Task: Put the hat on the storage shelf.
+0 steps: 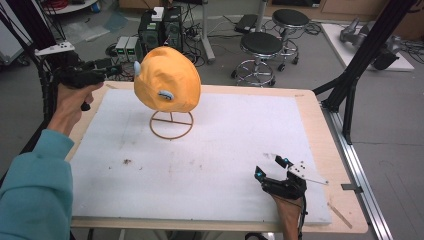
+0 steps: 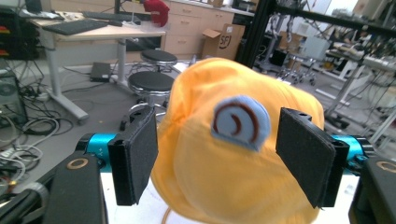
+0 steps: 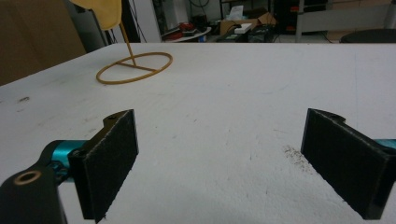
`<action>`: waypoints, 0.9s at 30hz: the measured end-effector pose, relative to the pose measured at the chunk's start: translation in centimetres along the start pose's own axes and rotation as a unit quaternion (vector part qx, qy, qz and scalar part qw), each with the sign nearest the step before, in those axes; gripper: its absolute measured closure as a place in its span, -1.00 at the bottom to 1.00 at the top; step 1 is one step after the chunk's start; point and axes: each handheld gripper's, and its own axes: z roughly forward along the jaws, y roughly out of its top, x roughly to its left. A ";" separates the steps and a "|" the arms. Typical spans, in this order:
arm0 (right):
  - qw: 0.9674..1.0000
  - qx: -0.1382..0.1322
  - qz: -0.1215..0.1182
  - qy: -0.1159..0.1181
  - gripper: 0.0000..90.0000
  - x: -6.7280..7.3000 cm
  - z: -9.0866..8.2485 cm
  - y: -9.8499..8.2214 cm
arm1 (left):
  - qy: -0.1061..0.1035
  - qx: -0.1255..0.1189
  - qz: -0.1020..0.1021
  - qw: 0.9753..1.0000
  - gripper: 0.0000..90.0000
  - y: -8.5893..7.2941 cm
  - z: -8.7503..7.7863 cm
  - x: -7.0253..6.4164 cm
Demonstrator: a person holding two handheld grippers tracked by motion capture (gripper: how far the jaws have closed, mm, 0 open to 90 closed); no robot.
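High view shows a soft, light orange hat [image 1: 167,79] perched on a wire stand [image 1: 171,125] near the table's [image 1: 210,165] far left, best pinched at its brim, with left gripper [image 1: 120,70] and right gripper [image 1: 272,167] both spread empty.

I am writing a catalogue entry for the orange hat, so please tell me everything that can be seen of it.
The orange hat looks like soft cloth, rounded and slightly creased. It bears light blue round patches, one with a dark brown spiral. It hangs tilted on a thin tan wire stand whose ring base rests on the white board, toward its far left. The left gripper has open jaws either side of it, not pressing.
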 end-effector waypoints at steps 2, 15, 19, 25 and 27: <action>1.000 0.000 -0.002 -0.001 -0.78 0.0 0.0 0.0 | -0.002 0.011 0.017 1.000 -0.38 -0.5 -0.5 -0.9; 1.000 0.001 -0.002 -0.003 -0.78 0.0 0.1 0.0 | -0.024 -0.020 0.068 0.997 -0.43 -4.9 -3.4 -6.3; 1.000 0.001 -0.001 -0.003 -0.78 0.0 0.1 0.0 | -0.027 -0.008 0.075 0.997 -0.43 -8.0 -4.1 -7.8; 1.000 0.000 -0.001 -0.003 -0.78 0.0 0.0 0.0 | -0.017 0.007 0.091 0.996 -0.45 -12.1 -4.4 -9.3; 1.000 0.000 -0.002 -0.003 -0.78 0.0 0.0 0.0 | -0.011 0.015 0.101 0.995 -0.45 -13.5 -4.4 -9.7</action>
